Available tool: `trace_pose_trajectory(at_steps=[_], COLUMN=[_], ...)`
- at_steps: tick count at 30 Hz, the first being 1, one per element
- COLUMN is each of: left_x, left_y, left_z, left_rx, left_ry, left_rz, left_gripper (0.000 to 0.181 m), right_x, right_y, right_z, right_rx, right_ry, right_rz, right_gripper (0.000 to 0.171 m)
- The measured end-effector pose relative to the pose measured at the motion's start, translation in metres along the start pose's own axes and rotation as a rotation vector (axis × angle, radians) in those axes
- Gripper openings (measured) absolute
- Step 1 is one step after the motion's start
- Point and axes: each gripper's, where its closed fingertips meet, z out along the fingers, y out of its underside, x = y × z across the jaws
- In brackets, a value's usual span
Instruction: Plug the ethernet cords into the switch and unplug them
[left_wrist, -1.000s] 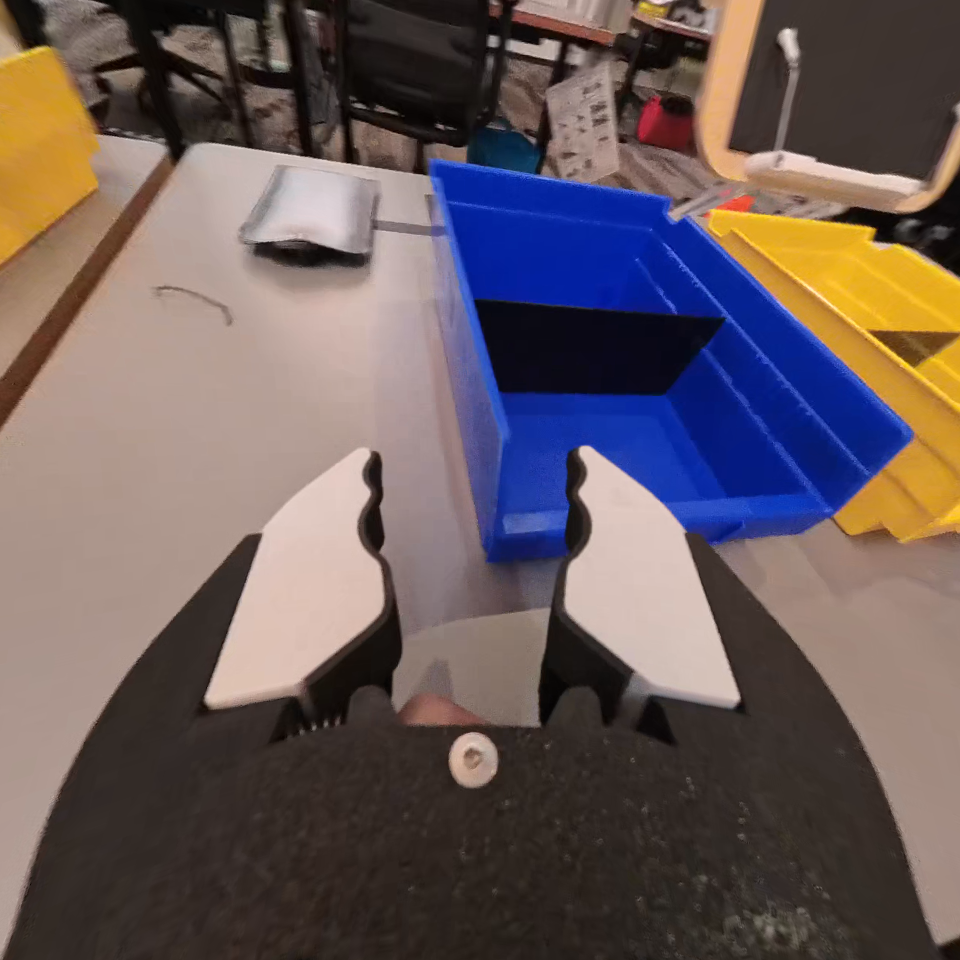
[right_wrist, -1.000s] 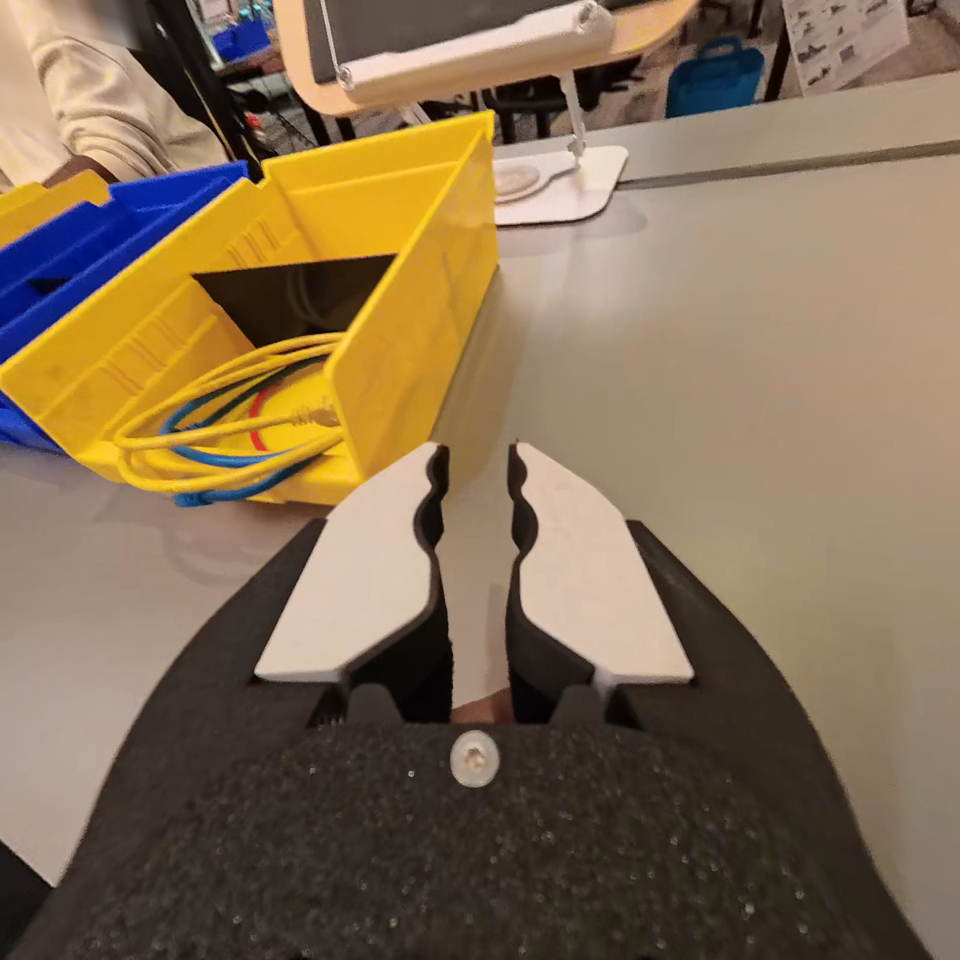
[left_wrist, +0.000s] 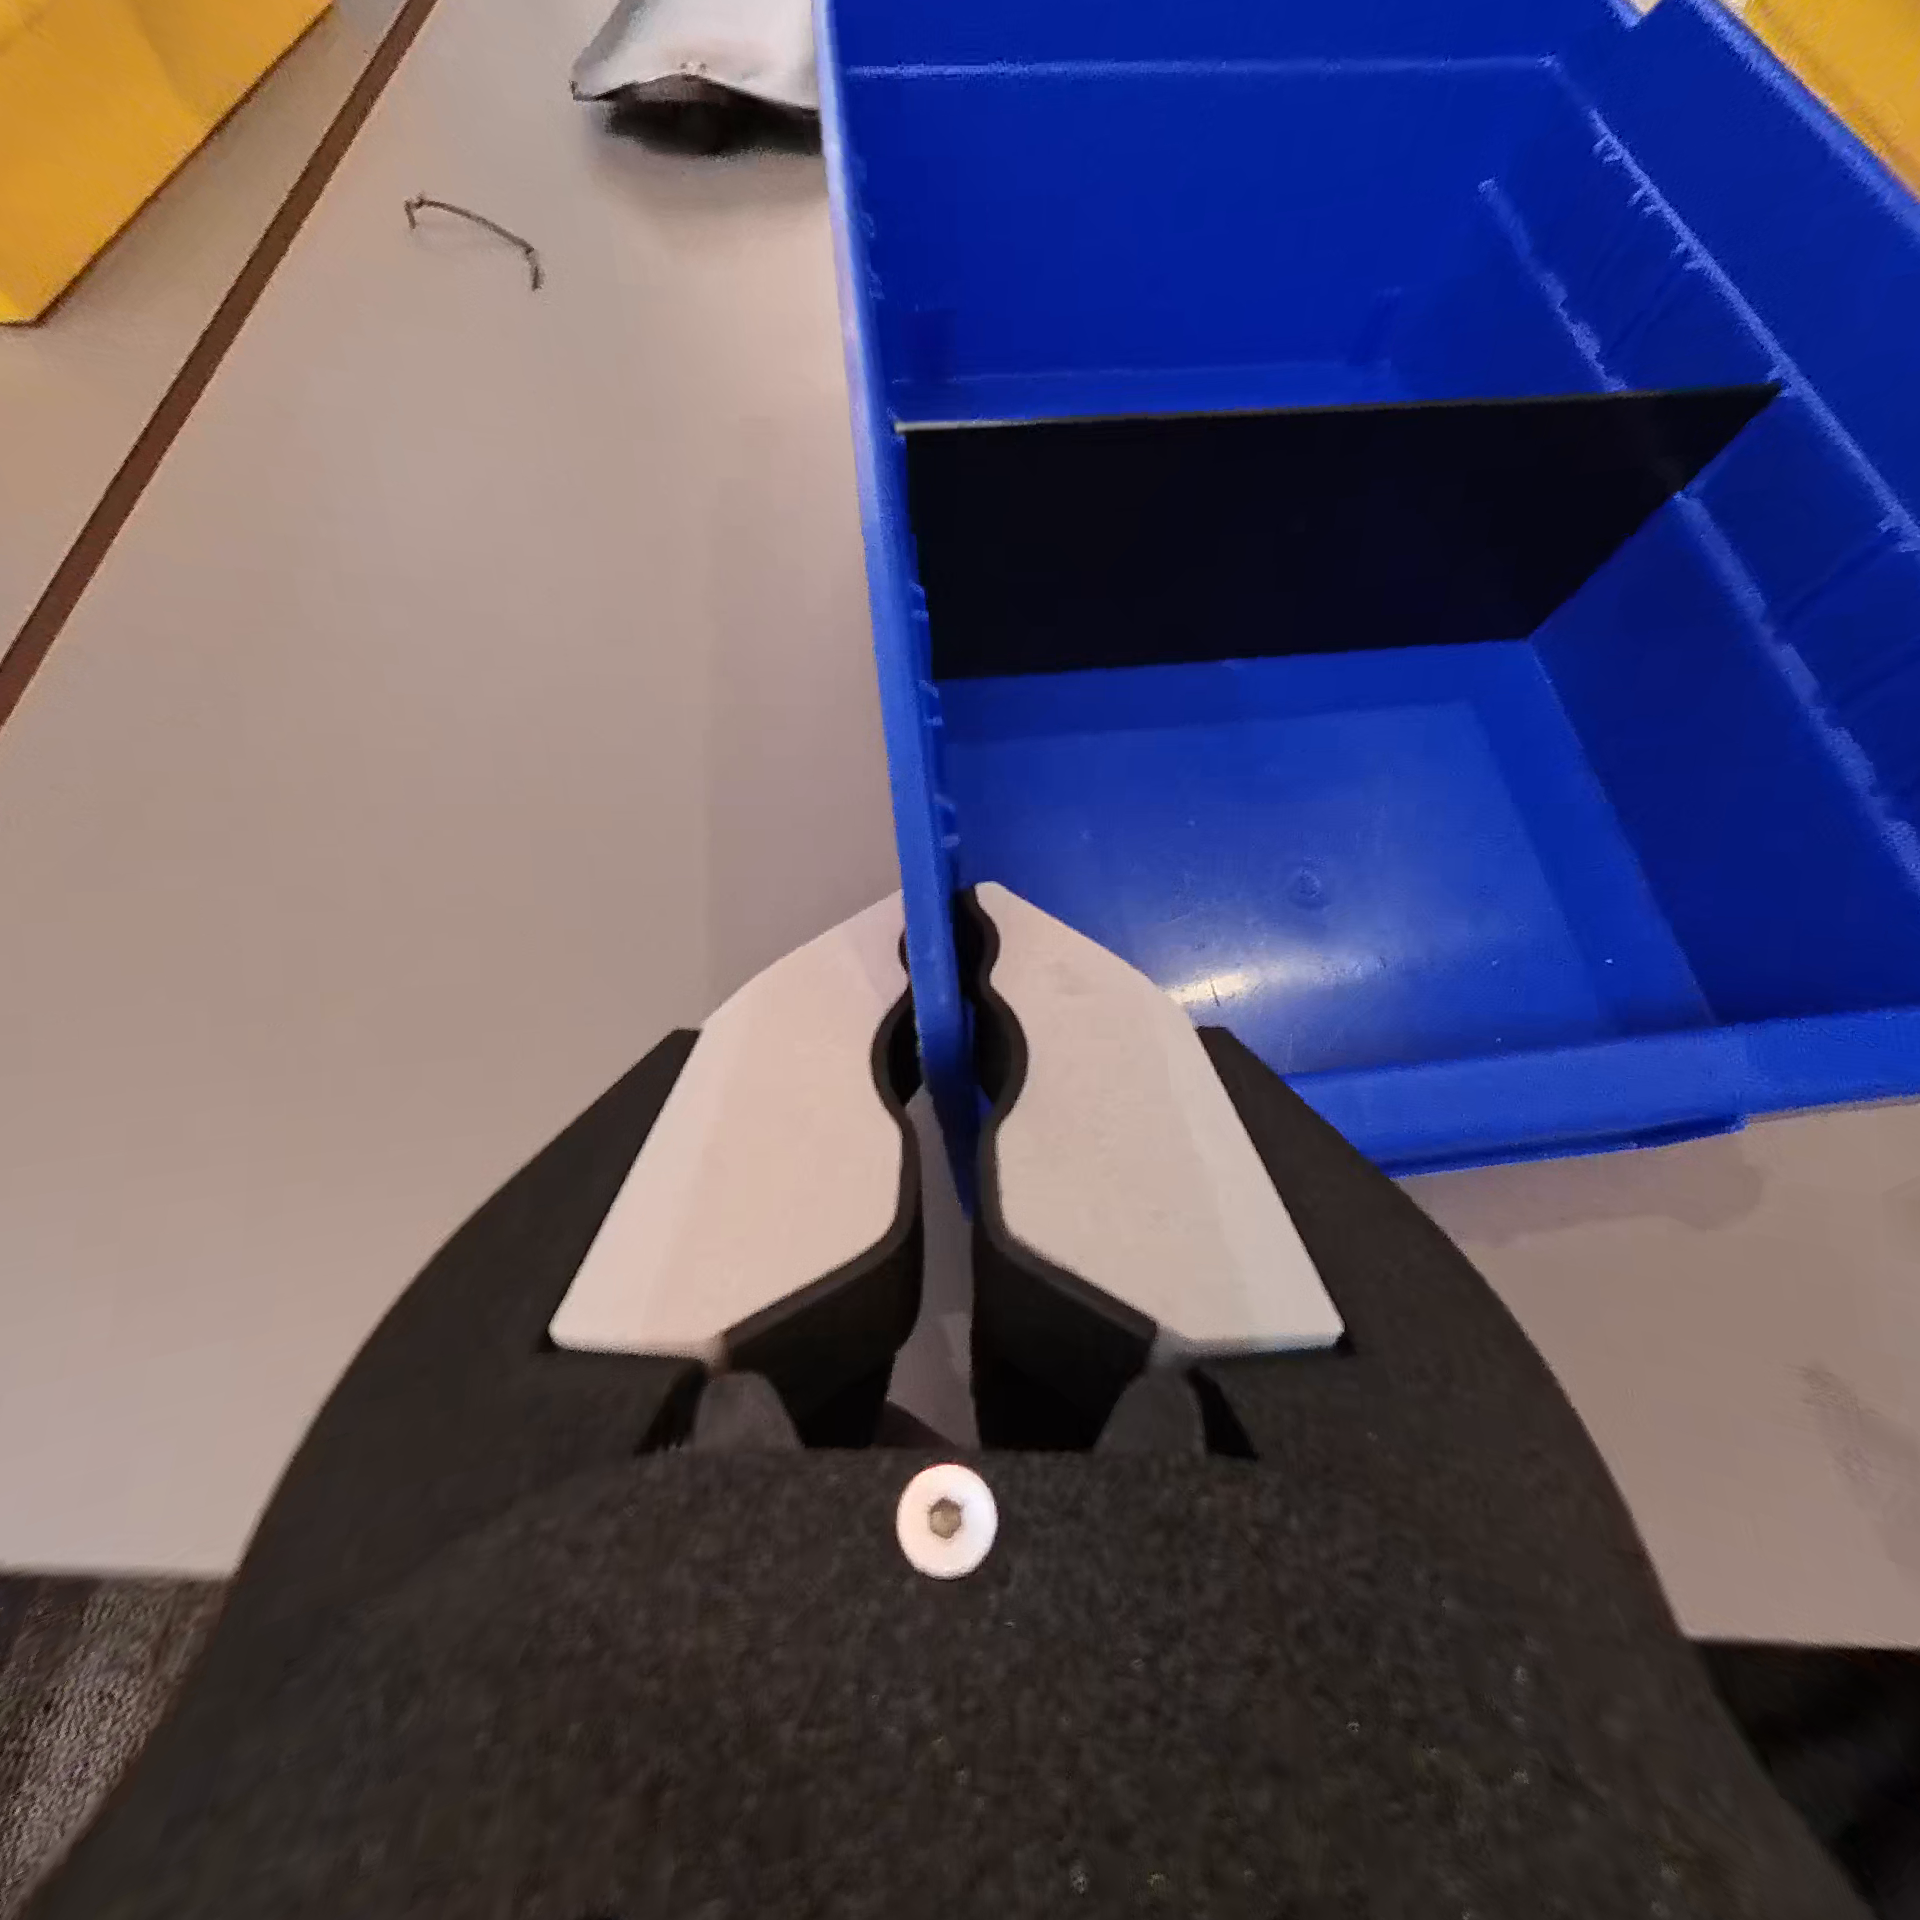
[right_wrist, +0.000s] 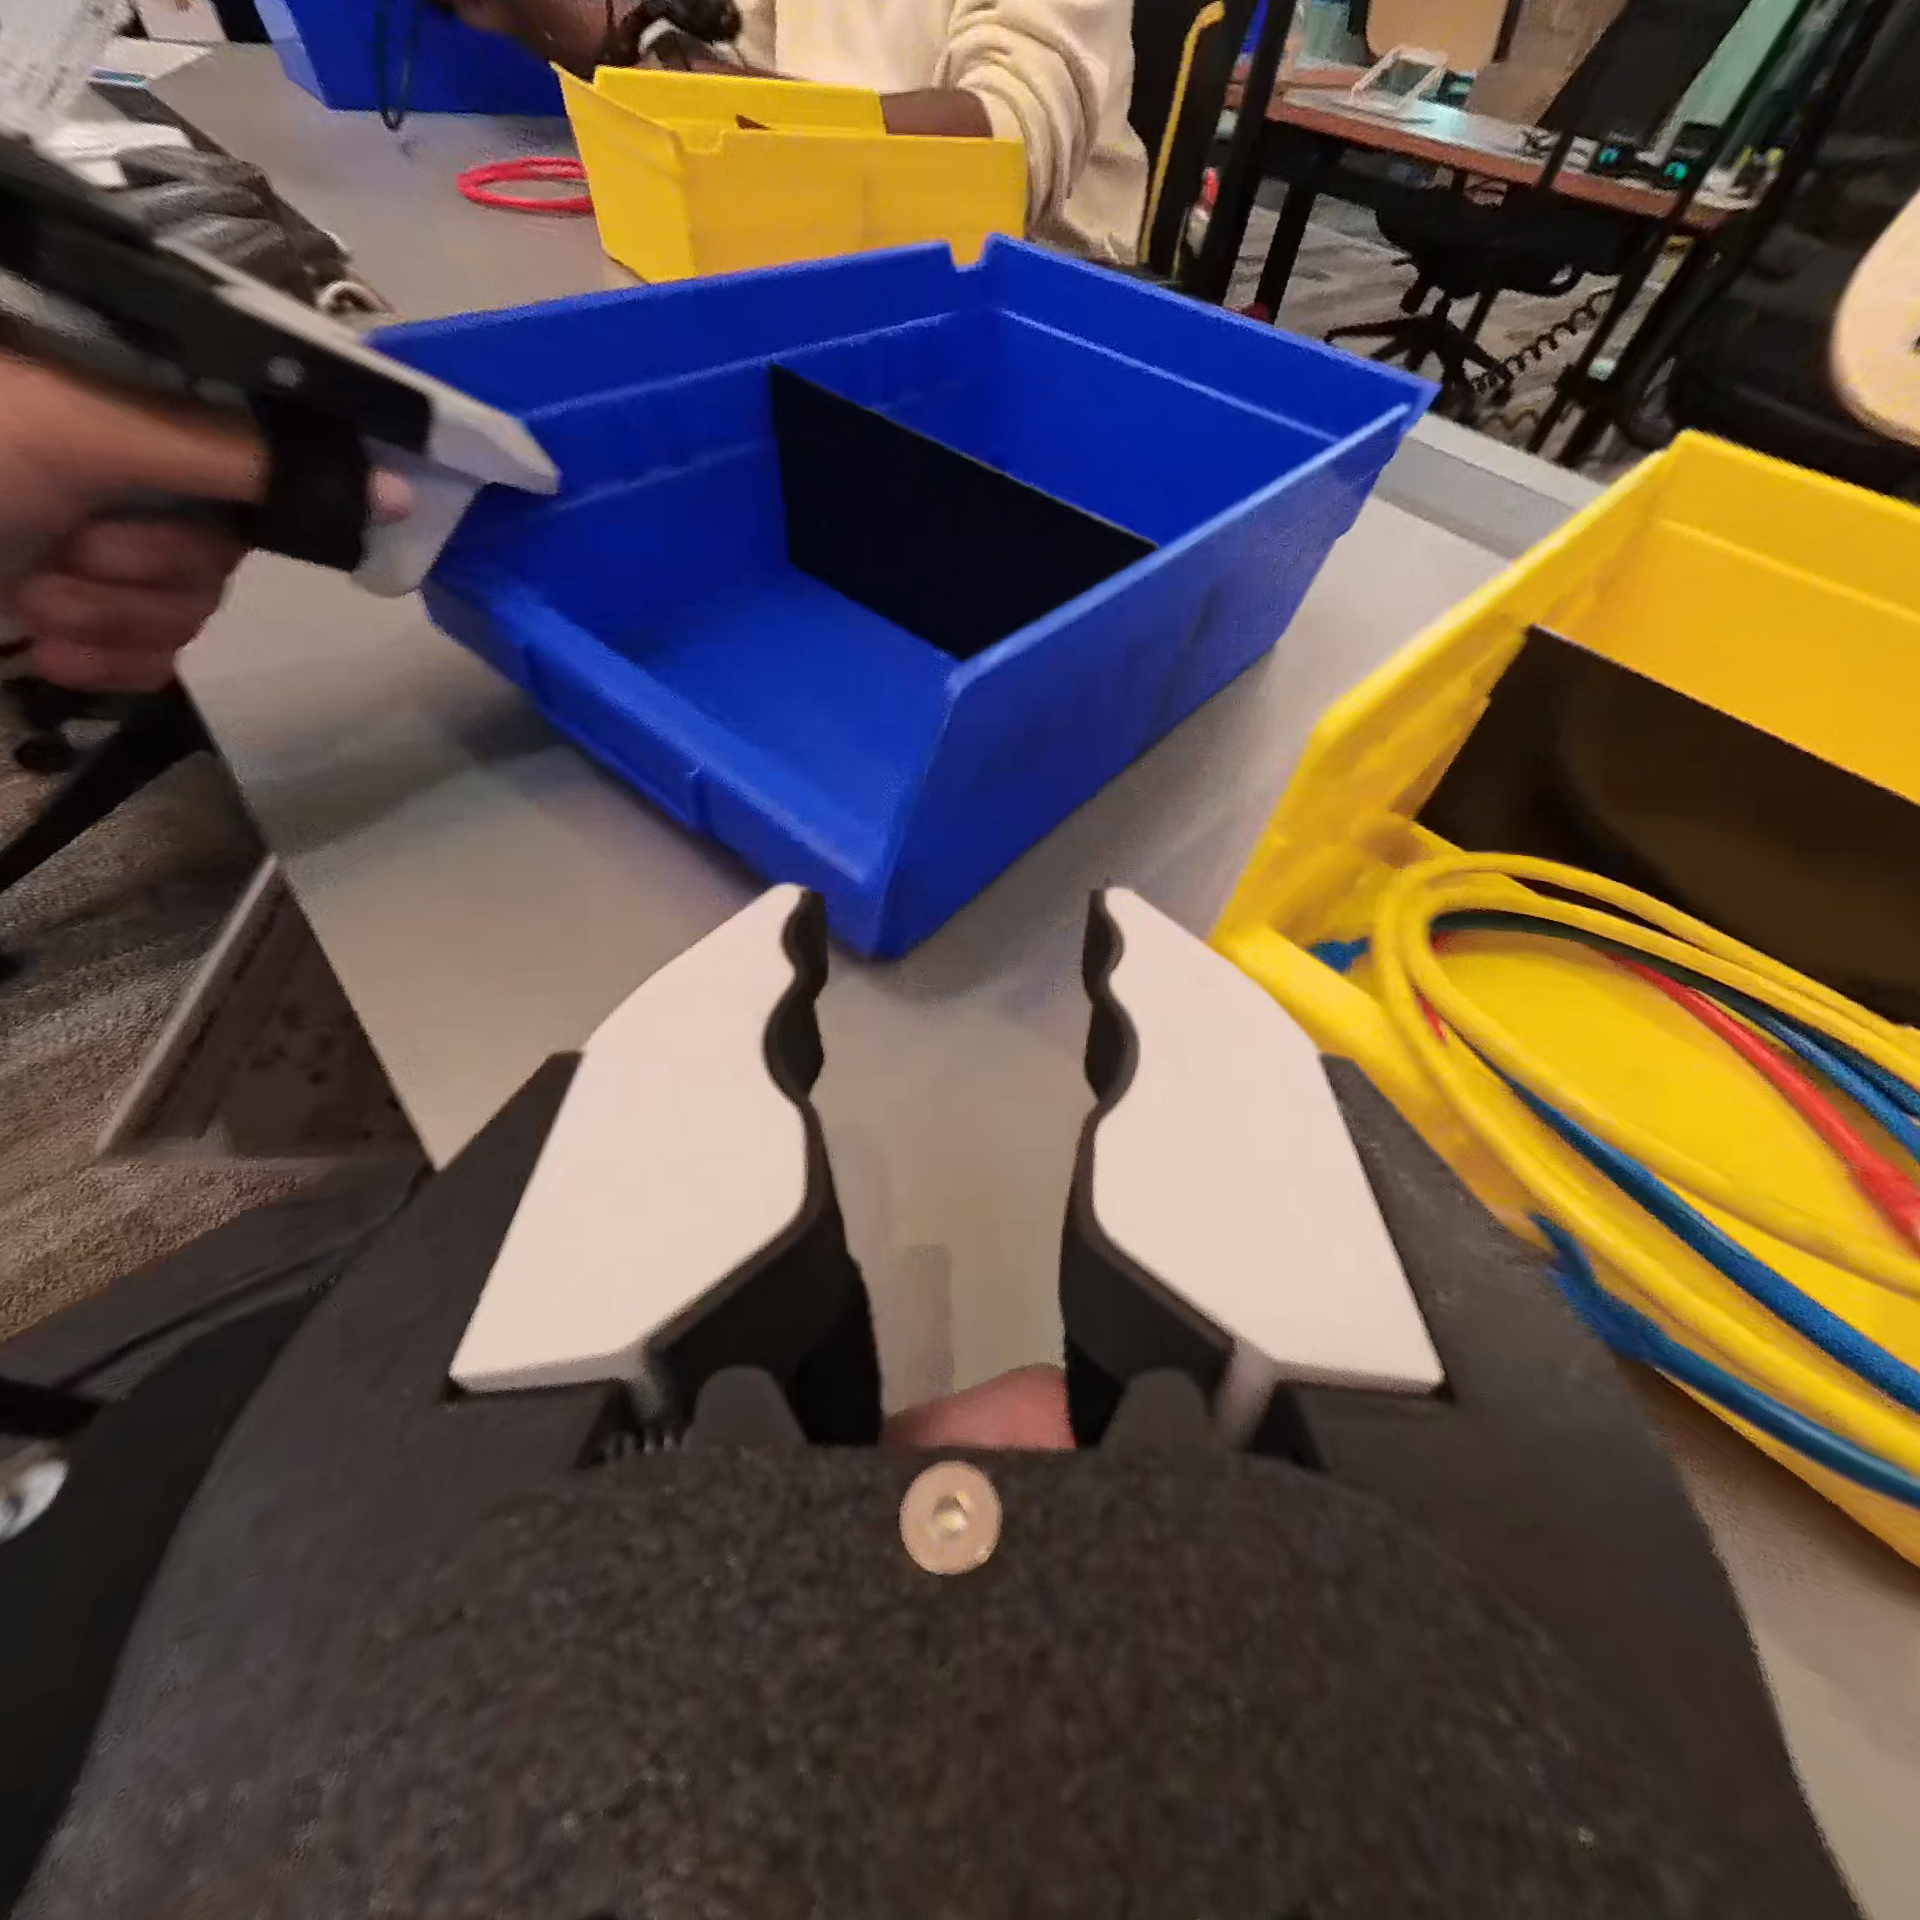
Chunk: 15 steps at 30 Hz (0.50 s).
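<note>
L gripper (left_wrist: 938, 935) pinched on near-left side wall of blue bin (left_wrist: 1351, 229), one finger outside, one inside; bin sits on grey table (left_wrist: 416, 675), black divider (left_wrist: 1299, 520) across its middle. R gripper (right_wrist: 954, 951) spread, nothing between fingers, hovering over table just short of blue bin's near corner. Ethernet cords (right_wrist: 1621, 1101) (yellow, blue, red) coiled in yellow bin (right_wrist: 1351, 748) right of blue bin. Switch not visible in either view. Silver pouch (left_wrist: 696, 62) on table beyond the L gripper.
</note>
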Motion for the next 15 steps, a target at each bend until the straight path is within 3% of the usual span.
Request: trace_pose_trajectory(at_steps=[4,6,7,11,15], left_x=[0.002,0.005,0.006,0.002,0.01], left_y=[0.018,0.028,0.032,0.047,0.041], left_z=[-0.023,-0.036,-0.043,-0.066,-0.091], left_rx=[-0.014,-0.006,-0.005,-0.001,0.086], left_ry=[-0.02,-0.041,-0.068,-0.156,-0.207], left_rz=[-0.006,-0.002,0.015,-0.01,-0.031], left_gripper=[0.003,0.004,0.004,0.004,0.004], right_x=[0.005,-0.011,-0.022,-0.019,-0.021], right_y=[-0.001,0.0,0.001,-0.002,-0.018], right_z=[0.046,0.061,0.065,0.057,0.041], right_rx=[-0.061,-0.092,-0.121,-0.182,-0.127], right_ry=[0.151,0.094,0.047,0.146,0.172], right_rz=[0.056,0.118,0.166,0.161,0.091], right_gripper=[0.063,0.06,0.046,0.007,0.006])
